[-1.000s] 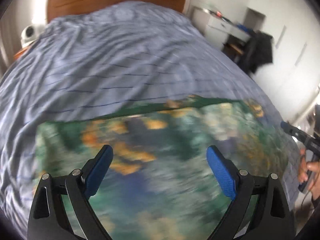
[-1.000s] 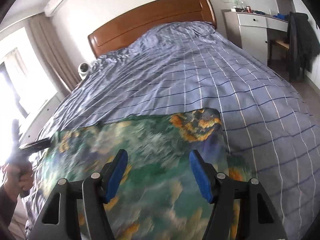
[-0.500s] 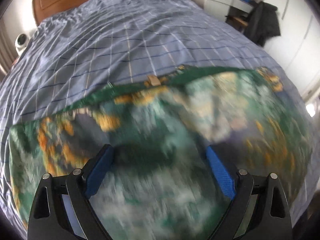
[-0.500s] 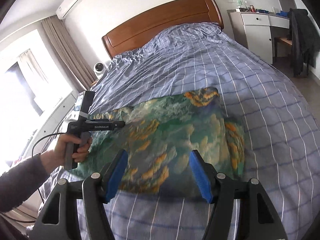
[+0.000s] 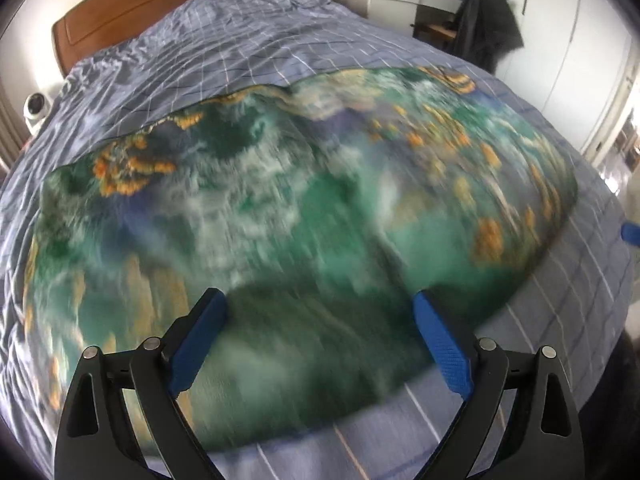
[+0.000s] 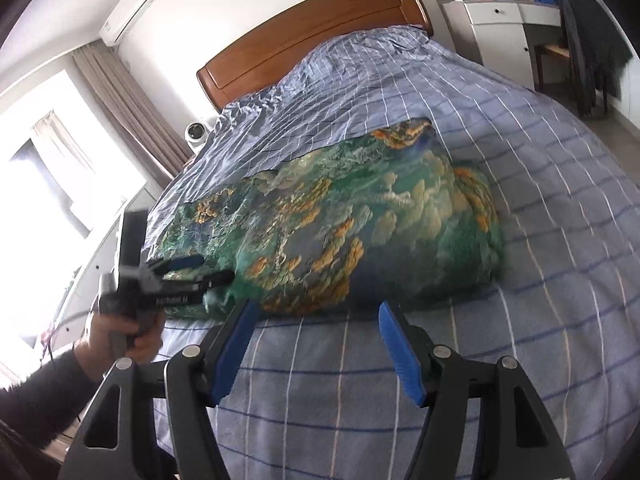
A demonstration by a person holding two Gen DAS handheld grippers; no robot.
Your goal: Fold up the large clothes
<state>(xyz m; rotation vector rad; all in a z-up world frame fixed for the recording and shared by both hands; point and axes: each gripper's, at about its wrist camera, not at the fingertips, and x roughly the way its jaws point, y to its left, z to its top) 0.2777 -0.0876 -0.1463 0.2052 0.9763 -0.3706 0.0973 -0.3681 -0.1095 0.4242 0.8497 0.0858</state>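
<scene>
A large green, blue and orange patterned garment (image 5: 300,220) lies folded in a flat wide rectangle across the bed; it also shows in the right wrist view (image 6: 344,240). My left gripper (image 5: 318,320) is open and empty, low over the garment's near edge. In the right wrist view the left gripper (image 6: 200,268) shows at the garment's left end, held by a hand. My right gripper (image 6: 316,328) is open and empty, just short of the garment's near edge, above the sheet. Its blue tip (image 5: 631,234) shows at the right edge of the left wrist view.
The bed has a blue checked cover (image 6: 540,240) and a wooden headboard (image 6: 312,40). A white dresser (image 6: 500,28) and a chair with a dark coat (image 6: 592,40) stand to the right. A small white camera (image 6: 196,132), curtains and a window are to the left.
Both grippers have drawn back toward the foot of the bed. The garment, blurred and moving a second ago, now lies flat and folded on the cover. The left gripper has swung right.
</scene>
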